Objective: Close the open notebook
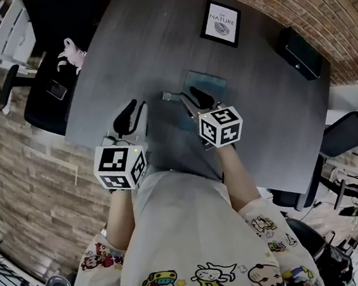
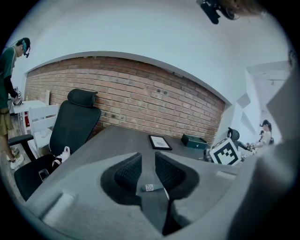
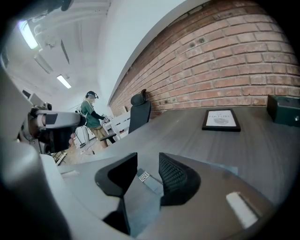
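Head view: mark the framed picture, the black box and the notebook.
Framed picture (image 1: 220, 23), head view, centre of its white print.
Black box (image 1: 299, 53), head view, middle of its top face.
Notebook (image 1: 213, 80), head view, far part of its teal cover.

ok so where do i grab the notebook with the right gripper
Probably its thin left edge. The notebook lies flat on the table, so nothing stands up to pinch; bring the right gripper in low from the left, jaws open, one sliding under the edge.
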Action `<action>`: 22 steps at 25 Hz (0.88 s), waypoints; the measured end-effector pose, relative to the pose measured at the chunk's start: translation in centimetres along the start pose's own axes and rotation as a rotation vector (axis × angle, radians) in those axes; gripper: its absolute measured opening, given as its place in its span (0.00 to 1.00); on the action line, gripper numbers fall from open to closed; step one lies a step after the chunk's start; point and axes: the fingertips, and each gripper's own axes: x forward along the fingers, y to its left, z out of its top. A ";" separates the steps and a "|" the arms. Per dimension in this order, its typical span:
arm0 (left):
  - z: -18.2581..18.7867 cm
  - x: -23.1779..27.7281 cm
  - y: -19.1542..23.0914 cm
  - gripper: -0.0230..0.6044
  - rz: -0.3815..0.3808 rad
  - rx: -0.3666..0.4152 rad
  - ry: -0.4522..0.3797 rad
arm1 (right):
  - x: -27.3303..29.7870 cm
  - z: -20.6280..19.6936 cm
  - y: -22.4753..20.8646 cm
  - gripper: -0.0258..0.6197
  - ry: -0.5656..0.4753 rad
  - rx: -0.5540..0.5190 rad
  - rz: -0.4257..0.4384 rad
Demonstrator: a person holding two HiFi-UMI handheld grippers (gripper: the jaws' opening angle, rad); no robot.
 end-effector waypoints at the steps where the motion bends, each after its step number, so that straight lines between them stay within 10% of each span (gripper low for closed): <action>1: 0.3 0.1 -0.2 0.17 -0.007 0.007 -0.005 | -0.6 0.6 -0.2 0.28 -0.019 -0.001 -0.010; 22: 5.2 2.9 -14.8 0.17 -0.339 0.199 -0.082 | -25.7 7.9 -5.7 0.12 -0.384 -0.138 -0.415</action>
